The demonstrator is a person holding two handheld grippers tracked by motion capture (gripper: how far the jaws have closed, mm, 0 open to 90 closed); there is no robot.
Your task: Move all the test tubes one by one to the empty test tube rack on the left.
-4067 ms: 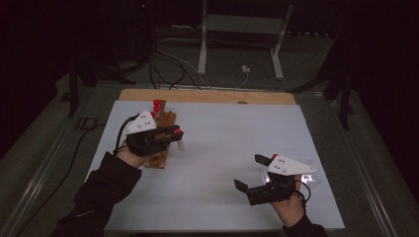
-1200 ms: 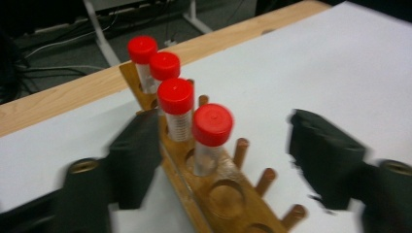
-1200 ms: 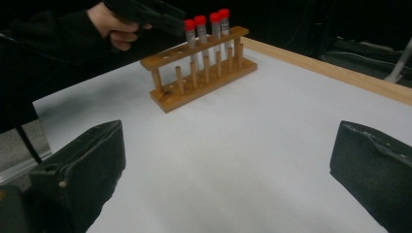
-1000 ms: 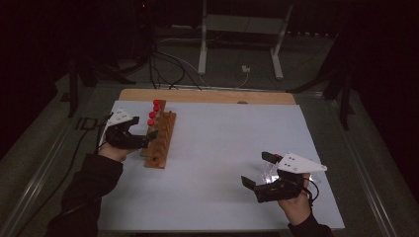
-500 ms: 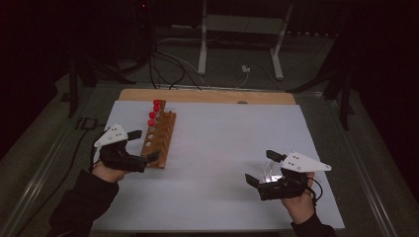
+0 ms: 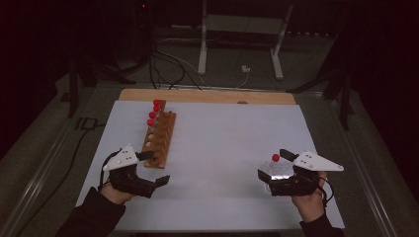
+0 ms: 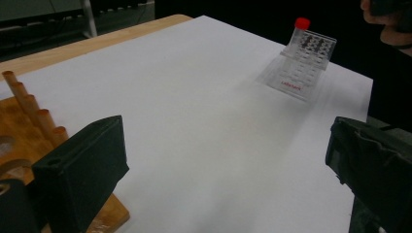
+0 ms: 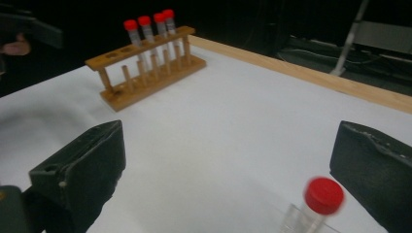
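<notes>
Wooden rack (image 6: 159, 139): sits on the left part of the white worktop (image 6: 222, 143), its long axis running away from the person toward the far wooden edge. In the right gripper view it shows as two tiers on dowels.
Rack contents: four red-capped tubes (image 8: 148, 34) stand upright in the holes at the far end; the near holes are bare.
Clear rack (image 7: 303, 60): a small see-through plastic stand near the right front of the worktop, well apart from the wooden rack.
Clear rack contents: one red-capped tube (image 8: 313, 206) stands in it, cap up, leaning slightly in the left gripper view.
Left claw (image 6: 157, 168): released, jaws spread wide with nothing between them, having just finished opening; it points toward the worktop's middle, just beside the near end of the wooden rack.
Right claw (image 6: 272, 165): jaws wide apart, not pressing anything; the clear rack and its tube lie between and just ahead of them.
</notes>
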